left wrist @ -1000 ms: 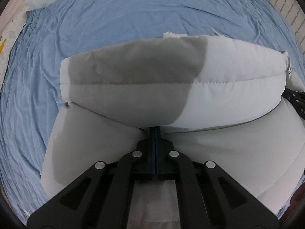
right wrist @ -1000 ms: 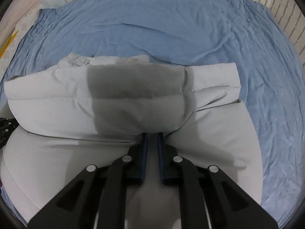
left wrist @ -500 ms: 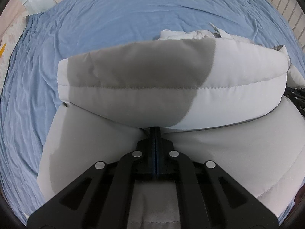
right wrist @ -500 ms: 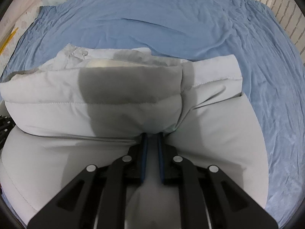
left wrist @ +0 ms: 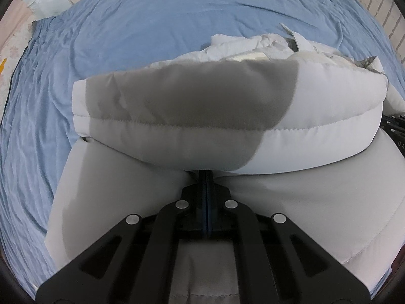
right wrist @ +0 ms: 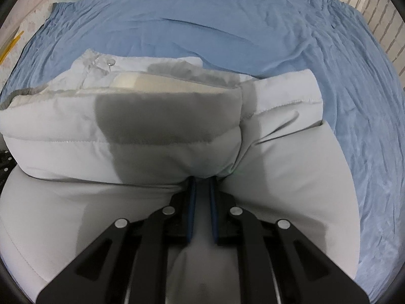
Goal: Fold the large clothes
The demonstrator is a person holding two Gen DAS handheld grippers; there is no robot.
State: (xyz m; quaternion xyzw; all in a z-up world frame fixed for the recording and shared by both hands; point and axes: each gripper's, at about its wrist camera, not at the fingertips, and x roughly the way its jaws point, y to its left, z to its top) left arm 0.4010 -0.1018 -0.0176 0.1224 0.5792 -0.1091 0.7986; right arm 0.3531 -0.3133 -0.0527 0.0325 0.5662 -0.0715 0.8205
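A pale grey quilted puffer jacket (left wrist: 316,149) lies on the blue bedsheet (left wrist: 157,25). Its near part is doubled over into a thick padded roll. My left gripper (left wrist: 206,174) is shut on the jacket's fabric just under that roll, with the fingertips buried in the cloth. In the right wrist view the same jacket (right wrist: 55,136) fills the foreground, and my right gripper (right wrist: 202,182) is shut on a pinch of it between the blue pads. Behind the roll, the jacket's lining and a metal snap (right wrist: 110,63) show. Each view shows a black piece of the other gripper at its edge.
The blue sheet (right wrist: 253,25) spreads wrinkled beyond and beside the jacket. A pale brick-patterned wall (right wrist: 379,12) borders the bed at the back and right. Light flooring with a yellow strip (right wrist: 10,45) lies off the bed's left edge. A clear plastic bundle (left wrist: 43,2) sits at the back left.
The padded roll has come closer and lower in both views. More of the lining, the collar area and the snap now show behind it. Both grippers have stayed shut on the fabric.
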